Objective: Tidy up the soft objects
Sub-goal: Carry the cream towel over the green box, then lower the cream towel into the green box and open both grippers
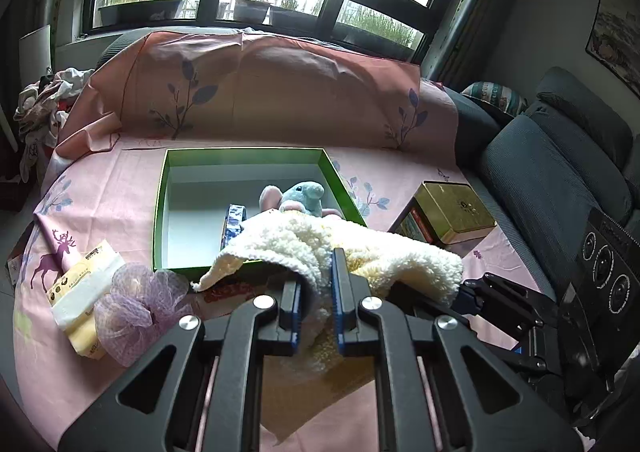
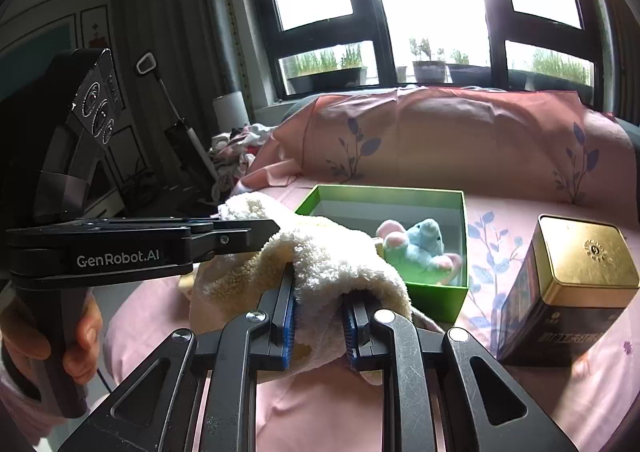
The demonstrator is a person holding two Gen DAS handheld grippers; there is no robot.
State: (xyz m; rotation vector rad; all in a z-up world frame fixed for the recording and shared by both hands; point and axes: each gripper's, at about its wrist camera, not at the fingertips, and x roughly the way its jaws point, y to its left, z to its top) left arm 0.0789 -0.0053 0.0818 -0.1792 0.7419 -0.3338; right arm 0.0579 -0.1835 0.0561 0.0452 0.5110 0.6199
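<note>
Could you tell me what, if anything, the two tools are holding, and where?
Both hold the cream fluffy towel: the left tool pinches one bunched edge, the right tool another fold.

We saw strong daylight from the windows, which were overexposed with glare; the room stayed dimmer, and the fisheye bent and darkened the edges.
</note>
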